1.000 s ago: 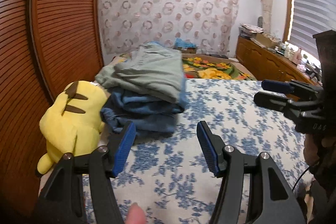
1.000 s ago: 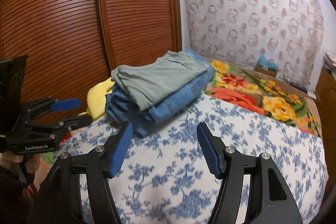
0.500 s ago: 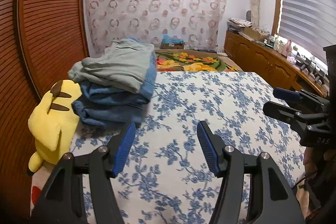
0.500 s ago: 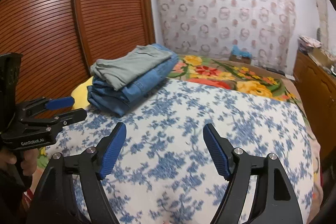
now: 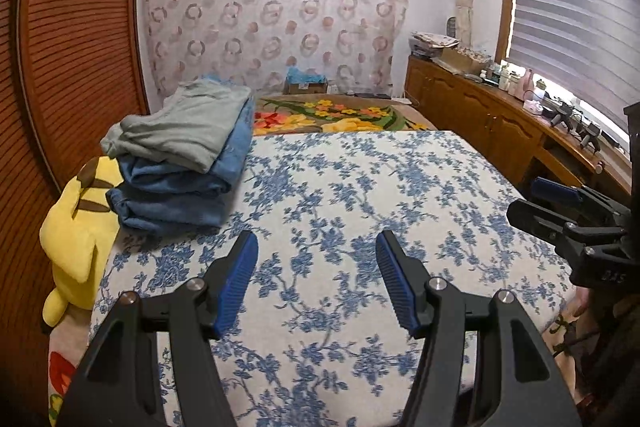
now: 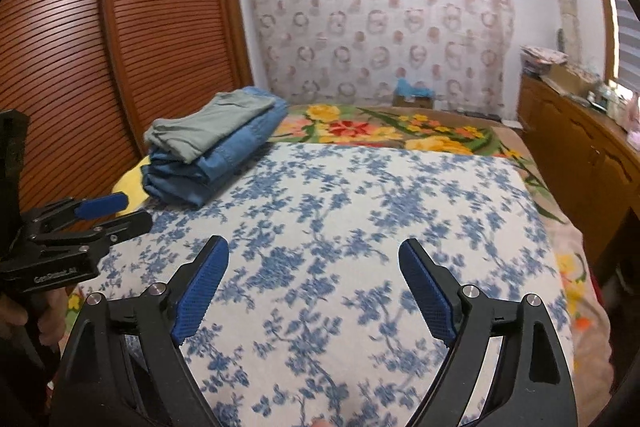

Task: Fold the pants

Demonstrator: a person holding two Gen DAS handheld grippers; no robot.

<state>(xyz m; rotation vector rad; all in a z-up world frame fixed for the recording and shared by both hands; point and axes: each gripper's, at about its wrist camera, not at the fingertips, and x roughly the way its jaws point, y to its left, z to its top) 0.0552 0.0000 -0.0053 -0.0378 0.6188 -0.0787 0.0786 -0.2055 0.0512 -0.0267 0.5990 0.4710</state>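
Observation:
A stack of folded pants lies at the far left of the bed, grey-green pants on top of blue jeans; it also shows in the right wrist view. My left gripper is open and empty, held above the blue-flowered bedspread, well short of the stack. My right gripper is open and empty above the same bedspread. The right gripper also shows at the right edge of the left wrist view, and the left gripper at the left edge of the right wrist view.
A yellow plush toy lies beside the stack at the bed's left edge, against brown louvred doors. A flowered blanket lies at the far end. A wooden cabinet with clutter runs along the right wall.
Both grippers have drawn back from the folded stack and swung right, so the stack looks smaller and further left. The right gripper's jaws have opened wider.

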